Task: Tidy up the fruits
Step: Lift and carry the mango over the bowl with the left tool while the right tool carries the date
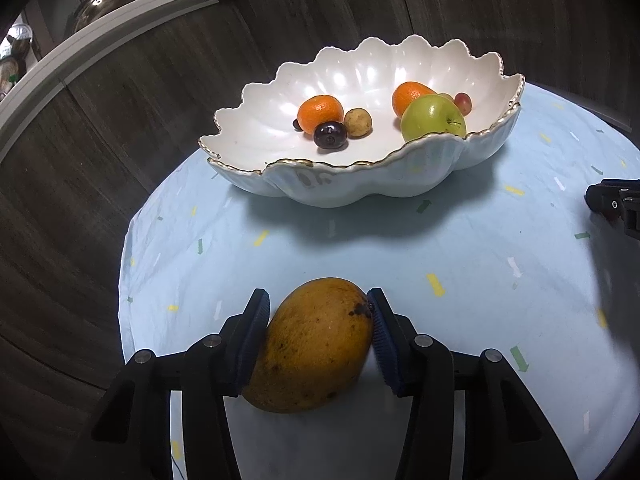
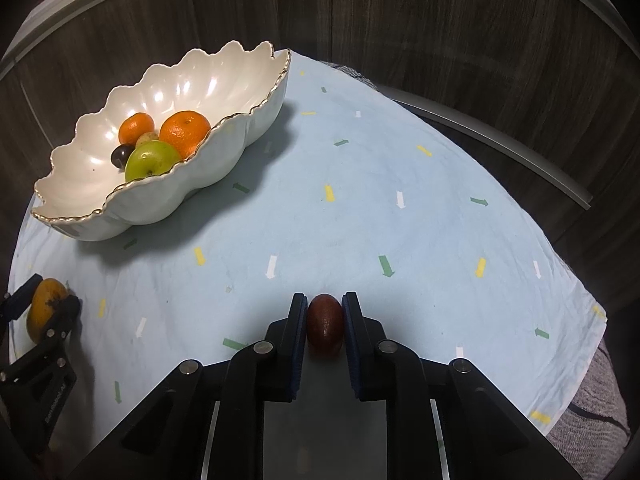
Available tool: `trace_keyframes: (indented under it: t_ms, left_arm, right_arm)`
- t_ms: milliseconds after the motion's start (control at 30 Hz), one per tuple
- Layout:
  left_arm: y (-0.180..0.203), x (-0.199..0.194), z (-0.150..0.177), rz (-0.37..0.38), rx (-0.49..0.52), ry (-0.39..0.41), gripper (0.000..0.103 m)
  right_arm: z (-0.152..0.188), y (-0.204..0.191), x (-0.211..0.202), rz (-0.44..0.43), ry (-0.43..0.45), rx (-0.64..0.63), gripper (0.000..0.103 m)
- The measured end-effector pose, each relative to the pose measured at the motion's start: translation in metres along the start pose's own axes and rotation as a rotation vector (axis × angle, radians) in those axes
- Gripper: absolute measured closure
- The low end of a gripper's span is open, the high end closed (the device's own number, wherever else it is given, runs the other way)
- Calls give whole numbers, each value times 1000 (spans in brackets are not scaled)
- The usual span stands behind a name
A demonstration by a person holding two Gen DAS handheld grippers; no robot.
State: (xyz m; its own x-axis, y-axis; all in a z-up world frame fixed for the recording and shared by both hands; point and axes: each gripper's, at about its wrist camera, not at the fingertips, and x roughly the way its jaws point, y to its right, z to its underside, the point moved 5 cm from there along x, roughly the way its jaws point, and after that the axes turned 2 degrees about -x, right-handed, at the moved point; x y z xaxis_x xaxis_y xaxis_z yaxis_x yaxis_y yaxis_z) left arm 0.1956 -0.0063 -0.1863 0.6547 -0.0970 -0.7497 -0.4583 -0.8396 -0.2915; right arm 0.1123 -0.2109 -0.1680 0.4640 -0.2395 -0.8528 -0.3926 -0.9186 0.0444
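Already the scalloped white ceramic bowl [image 1: 256, 120] at the far side of the worktop [image 2: 400, 152] holds two oranges, a green apple [image 1: 434, 119] and several small fruits. Two pieces appear to remain: the left gripper [image 1: 318, 312] is closed on a yellow mango [image 1: 312, 344], the right gripper [image 2: 325, 312] on a small dark red oval fruit [image 2: 325, 328], both near. Only the left view shows a reddish grape [image 1: 463, 102] behind the apple.
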Motion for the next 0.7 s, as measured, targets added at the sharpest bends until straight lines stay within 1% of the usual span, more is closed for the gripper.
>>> trace_keyframes:
  t_ms: [300, 700]
  left_arm:
    - [0, -4, 0, -1, -16, -1, 56]
    - [-4, -13, 3, -4, -48, 2, 60]
  right_arm:
    - [-4, -2, -3, -24, 3, 2, 85]
    - [-10, -15, -12, -70, 42, -28, 85]
